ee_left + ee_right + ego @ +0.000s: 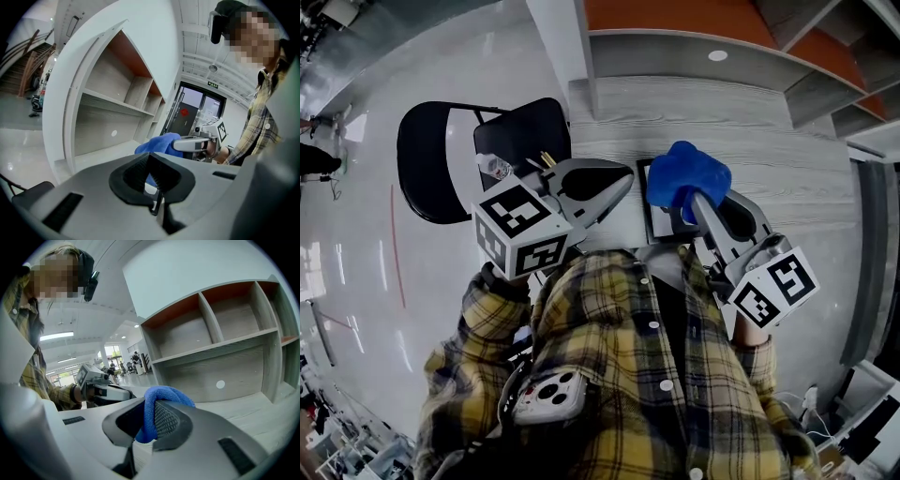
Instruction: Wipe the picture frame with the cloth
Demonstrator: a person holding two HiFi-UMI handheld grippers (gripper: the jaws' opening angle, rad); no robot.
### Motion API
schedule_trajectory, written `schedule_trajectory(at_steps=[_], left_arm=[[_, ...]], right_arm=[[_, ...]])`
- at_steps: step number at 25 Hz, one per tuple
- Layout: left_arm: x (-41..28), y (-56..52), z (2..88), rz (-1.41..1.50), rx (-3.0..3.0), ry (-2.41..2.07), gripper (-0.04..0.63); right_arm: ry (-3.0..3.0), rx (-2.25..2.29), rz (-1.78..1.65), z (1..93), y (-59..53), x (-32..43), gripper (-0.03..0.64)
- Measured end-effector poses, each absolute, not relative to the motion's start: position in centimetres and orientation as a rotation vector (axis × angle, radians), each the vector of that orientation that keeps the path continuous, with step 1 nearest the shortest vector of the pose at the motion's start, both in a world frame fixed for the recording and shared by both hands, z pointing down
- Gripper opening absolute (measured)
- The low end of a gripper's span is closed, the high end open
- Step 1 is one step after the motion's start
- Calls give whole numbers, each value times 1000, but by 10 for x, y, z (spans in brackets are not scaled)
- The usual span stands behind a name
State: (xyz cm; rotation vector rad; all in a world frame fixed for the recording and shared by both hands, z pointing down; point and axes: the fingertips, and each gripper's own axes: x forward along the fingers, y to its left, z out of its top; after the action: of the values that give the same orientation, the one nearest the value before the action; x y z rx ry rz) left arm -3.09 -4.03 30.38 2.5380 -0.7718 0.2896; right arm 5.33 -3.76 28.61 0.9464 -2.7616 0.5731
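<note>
Frame [659, 225] sits at the near edge of the desk [769, 131], with the cloth [686, 173] bunched on its top right. Right tool [694, 199] is clamped on the cloth. Left tool [624, 180] is clenched on what looks like the frame's left edge. Wipe looks mid-pass, but I can't tell how much is clean. Chair [441, 159] left, shelf [694, 23] behind, nothing blocking.
</note>
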Motion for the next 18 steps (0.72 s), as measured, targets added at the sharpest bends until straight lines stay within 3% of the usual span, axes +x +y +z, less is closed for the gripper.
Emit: schedule_trajectory(at_steps=[18], left_arm=[[-37, -44, 309, 315, 2525, -763, 5]], right_arm=[[-2750, 961, 605, 291, -38, 53, 48]])
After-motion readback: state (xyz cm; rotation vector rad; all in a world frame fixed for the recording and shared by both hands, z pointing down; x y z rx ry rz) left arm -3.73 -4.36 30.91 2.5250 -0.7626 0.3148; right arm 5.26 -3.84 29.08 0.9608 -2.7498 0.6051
